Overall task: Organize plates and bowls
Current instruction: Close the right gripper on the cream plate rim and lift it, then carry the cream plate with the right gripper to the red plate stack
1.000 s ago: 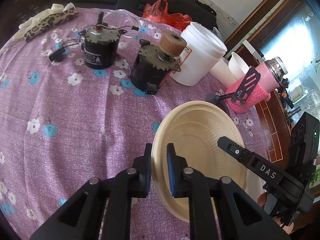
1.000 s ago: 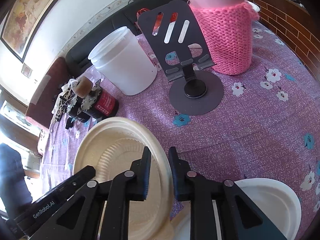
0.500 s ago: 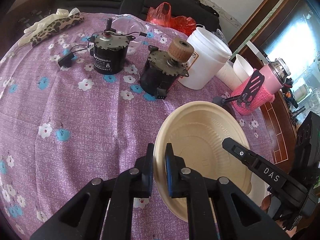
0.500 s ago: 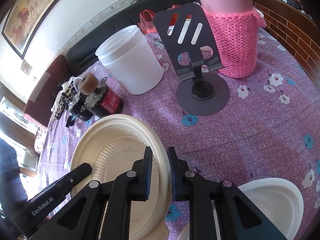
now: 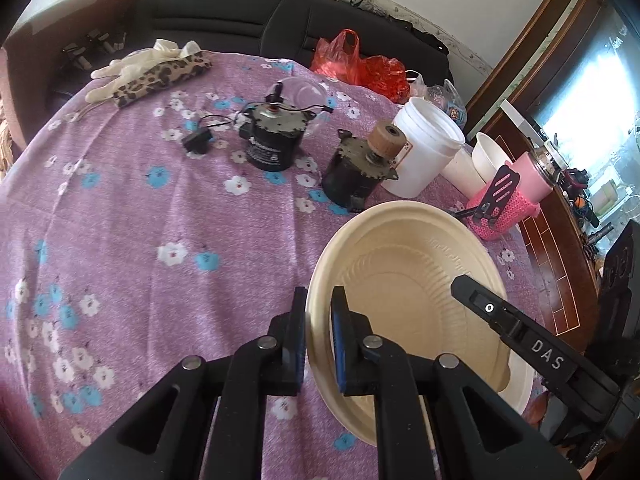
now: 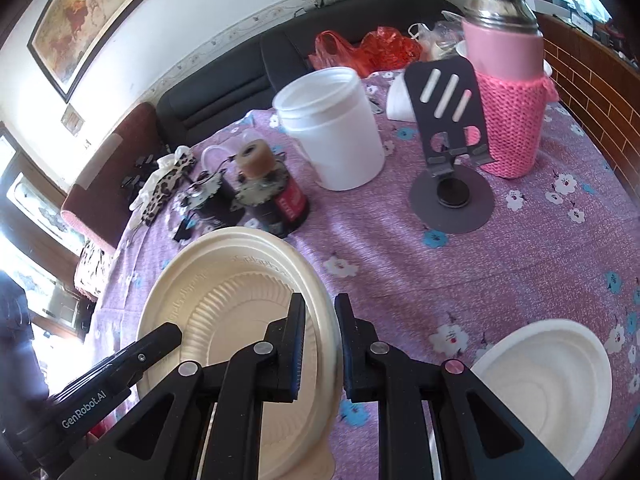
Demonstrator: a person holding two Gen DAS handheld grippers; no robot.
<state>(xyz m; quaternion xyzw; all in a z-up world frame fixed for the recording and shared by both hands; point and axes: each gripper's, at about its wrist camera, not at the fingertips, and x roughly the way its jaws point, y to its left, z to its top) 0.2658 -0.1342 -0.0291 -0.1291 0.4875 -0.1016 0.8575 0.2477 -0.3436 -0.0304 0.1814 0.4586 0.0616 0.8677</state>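
A beige paper plate (image 5: 408, 280) hangs tilted above the purple flowered tablecloth (image 5: 160, 220), held by both grippers. My left gripper (image 5: 319, 300) is shut on its left rim. The right gripper's finger (image 5: 492, 312) reaches in over the plate's far side. In the right wrist view, my right gripper (image 6: 320, 304) is shut on the right rim of the same beige plate (image 6: 224, 304), and the left gripper's finger (image 6: 152, 344) lies across its lower left. A white plate (image 6: 552, 384) rests on the cloth at the lower right; its edge (image 5: 522, 392) shows beneath the beige plate.
Beyond the plate stand a white tub (image 5: 424, 156), two black motors (image 5: 272, 140) (image 5: 360, 172), a dark phone stand (image 6: 448, 152) and a flask in a pink knitted sleeve (image 6: 508, 92). A glove and a leopard-print cloth (image 5: 160, 68) lie at the far left, and a red bag (image 5: 360, 64) at the back.
Both grippers have risen and drawn back with the beige plate still clamped between them. The table's objects look smaller and farther, and more of the white plate shows.
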